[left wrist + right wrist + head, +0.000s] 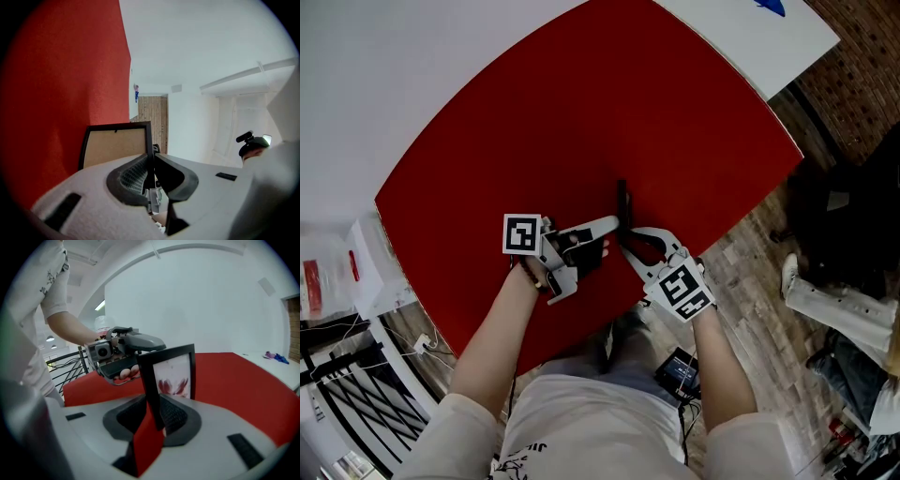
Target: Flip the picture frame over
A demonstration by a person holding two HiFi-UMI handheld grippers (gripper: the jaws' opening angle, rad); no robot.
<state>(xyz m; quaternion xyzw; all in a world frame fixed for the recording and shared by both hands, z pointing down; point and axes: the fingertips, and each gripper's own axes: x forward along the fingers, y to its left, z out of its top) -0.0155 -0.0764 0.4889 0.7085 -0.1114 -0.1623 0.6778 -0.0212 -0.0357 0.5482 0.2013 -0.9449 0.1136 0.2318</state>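
left hand-held gripper (151,163) tight on frame (117,145)

The picture frame (622,208) is a small rectangular unit with a narrow black border. It stands upright on edge over the red tabletop (581,112), toward the 6 o'clock part of that surface. From the head view it shows edge-on, as a thin dark bar running 12 to 6 o'clock.

- Front: white print with a red-pink flower (173,376), facing 3 o'clock.
- Back: plain brown backing board (115,147), facing 9 o'clock.
- Hold: left gripper (614,223) and right gripper (628,234) each clamp one border edge between their pads.

Contact between the lower edge and the tabletop cannot be determined.
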